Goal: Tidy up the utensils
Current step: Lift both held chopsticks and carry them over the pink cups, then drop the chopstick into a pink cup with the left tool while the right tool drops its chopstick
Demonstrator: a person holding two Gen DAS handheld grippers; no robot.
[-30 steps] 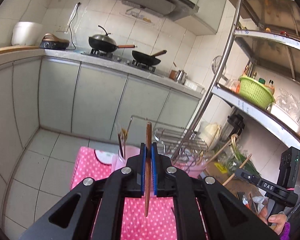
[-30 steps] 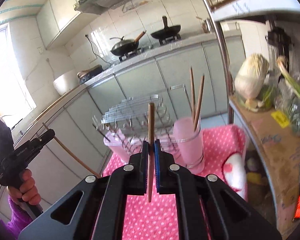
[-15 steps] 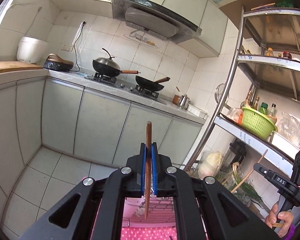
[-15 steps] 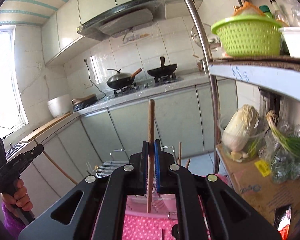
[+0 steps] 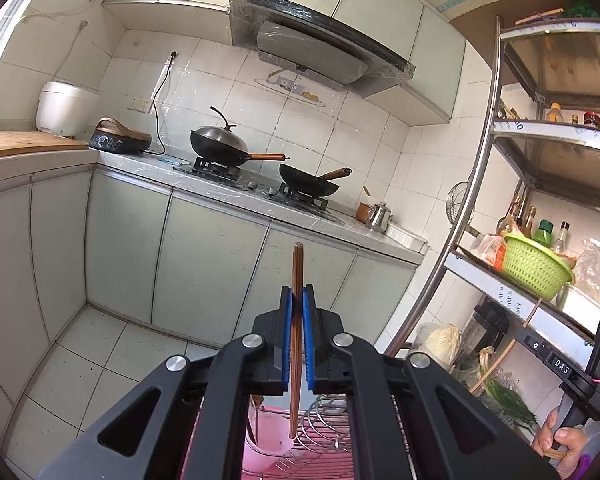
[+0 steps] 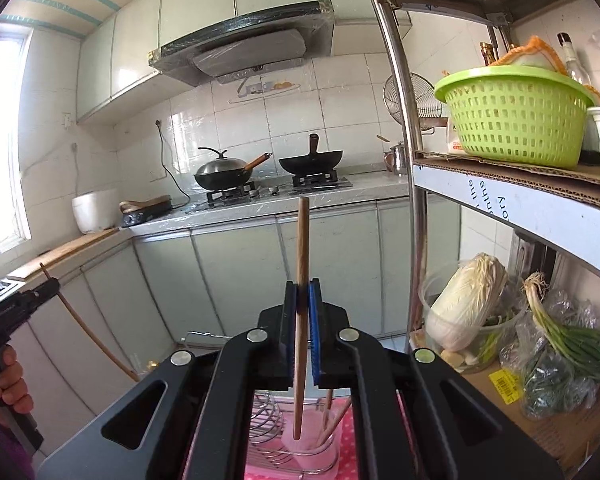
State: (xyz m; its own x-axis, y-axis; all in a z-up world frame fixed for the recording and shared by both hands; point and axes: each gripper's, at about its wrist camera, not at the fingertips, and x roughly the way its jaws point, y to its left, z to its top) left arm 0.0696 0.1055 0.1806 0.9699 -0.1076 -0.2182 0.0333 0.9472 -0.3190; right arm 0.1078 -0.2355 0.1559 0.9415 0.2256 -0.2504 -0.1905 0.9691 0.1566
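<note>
Each hand-held gripper (image 5: 297,304) (image 6: 303,300) pinches an upright chopstick (image 6: 301,320); my right's tip hangs nearer the pink cup (image 6: 312,442) at 6 o'clock

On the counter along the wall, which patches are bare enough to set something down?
Bare counter between the electric griddle and the lidded wok. Crowded: both burners hold woks, and the right end carries a kettle and white tray.
</note>
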